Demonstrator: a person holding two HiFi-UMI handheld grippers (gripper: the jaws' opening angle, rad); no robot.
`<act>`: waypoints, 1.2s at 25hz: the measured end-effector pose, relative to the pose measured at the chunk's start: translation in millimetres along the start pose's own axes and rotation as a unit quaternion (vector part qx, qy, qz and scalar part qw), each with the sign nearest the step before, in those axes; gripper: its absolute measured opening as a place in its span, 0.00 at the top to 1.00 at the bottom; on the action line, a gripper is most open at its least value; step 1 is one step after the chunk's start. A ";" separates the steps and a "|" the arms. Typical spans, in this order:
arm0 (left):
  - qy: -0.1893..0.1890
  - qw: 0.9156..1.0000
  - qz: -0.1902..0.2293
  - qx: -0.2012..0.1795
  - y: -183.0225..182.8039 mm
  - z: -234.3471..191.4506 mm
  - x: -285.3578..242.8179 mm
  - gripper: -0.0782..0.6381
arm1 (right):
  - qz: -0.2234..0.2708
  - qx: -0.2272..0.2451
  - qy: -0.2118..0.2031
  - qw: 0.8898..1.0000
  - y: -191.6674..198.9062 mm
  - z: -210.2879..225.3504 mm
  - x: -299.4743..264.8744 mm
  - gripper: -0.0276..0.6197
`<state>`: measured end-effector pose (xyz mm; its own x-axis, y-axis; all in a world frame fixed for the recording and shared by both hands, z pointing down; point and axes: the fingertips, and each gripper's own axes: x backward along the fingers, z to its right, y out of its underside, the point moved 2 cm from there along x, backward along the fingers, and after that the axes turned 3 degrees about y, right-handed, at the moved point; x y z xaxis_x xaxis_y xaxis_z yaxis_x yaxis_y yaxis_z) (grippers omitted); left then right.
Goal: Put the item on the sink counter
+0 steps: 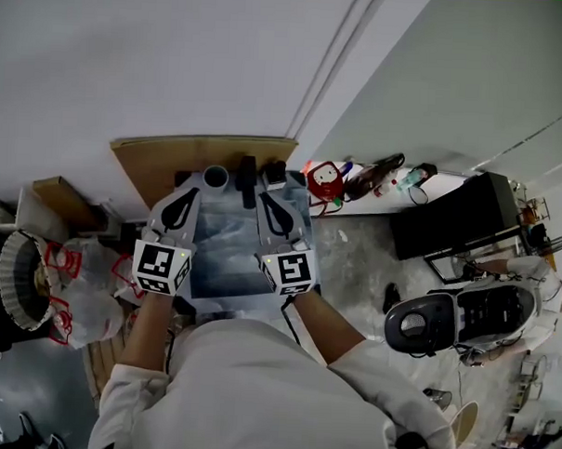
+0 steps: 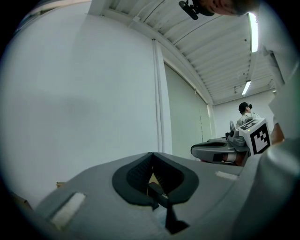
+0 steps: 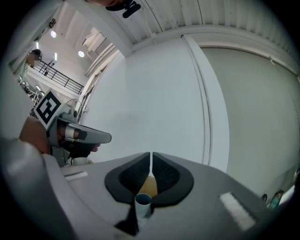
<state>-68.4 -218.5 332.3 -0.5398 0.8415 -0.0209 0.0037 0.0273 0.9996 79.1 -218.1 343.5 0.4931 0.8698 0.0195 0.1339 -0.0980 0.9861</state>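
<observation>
**Entry: item to sink counter, judged to be at a late stage**
- **Grippers:** the left gripper (image 1: pixel 181 205) and right gripper (image 1: pixel 275 209) are hovering level above the sink counter (image 1: pixel 228 202). Each has its jaws pressed together, with nothing lying between the pads.
- **Item:** it is not identifiable for certain. A pale cylinder (image 1: pixel 215 177) is standing upright at the counter's back edge, just ahead of the left gripper, and is probably the thing, already placed.
- **Remaining, if so:** only drawing the grippers away.
- **Head view alone** is showing the counter, the cylinder, the dark fittings (image 1: pixel 248 180) beside it and the cardboard sheet (image 1: pixel 172 154) behind.
- **Right gripper view alone** is showing a pale open-topped tube (image 3: pixel 143 202) low beneath its closed jaws. Whether this is the same cylinder cannot be told.
- **Left gripper view** is showing mostly bare wall (image 2: pixel 84 93)
</observation>
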 end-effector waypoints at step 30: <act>0.004 1.000 -0.005 -0.004 1.8 15.9 23.8 0.88 | -0.013 -0.001 -0.002 1.000 -4.5 -4.7 20.7 0.96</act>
<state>-67.9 -189.9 333.2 -0.5466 0.8369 -0.0308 -0.0076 0.0317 0.9995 84.7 -197.3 340.2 0.4925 0.8703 -0.0077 0.1456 -0.0737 0.9866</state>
